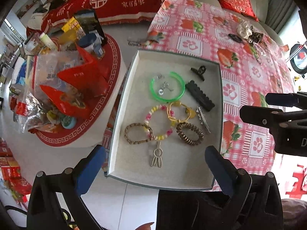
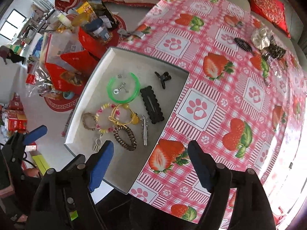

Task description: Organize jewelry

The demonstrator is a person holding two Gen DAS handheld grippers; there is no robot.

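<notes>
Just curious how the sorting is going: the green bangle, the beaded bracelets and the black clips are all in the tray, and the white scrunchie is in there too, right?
Not quite. The white scrunchie still lies on the strawberry tablecloth, far outside the tray, as the right wrist view shows. The green bangle, bracelets and black clips are in the tray.

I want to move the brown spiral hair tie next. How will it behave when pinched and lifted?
The brown spiral hair tie is a coiled loop, so it will probably squash and stretch rather than hold shape. It looks thin and light, so it should lift easily. It lies against the yellow cord bracelet, so it may snag and drag that along.
</notes>
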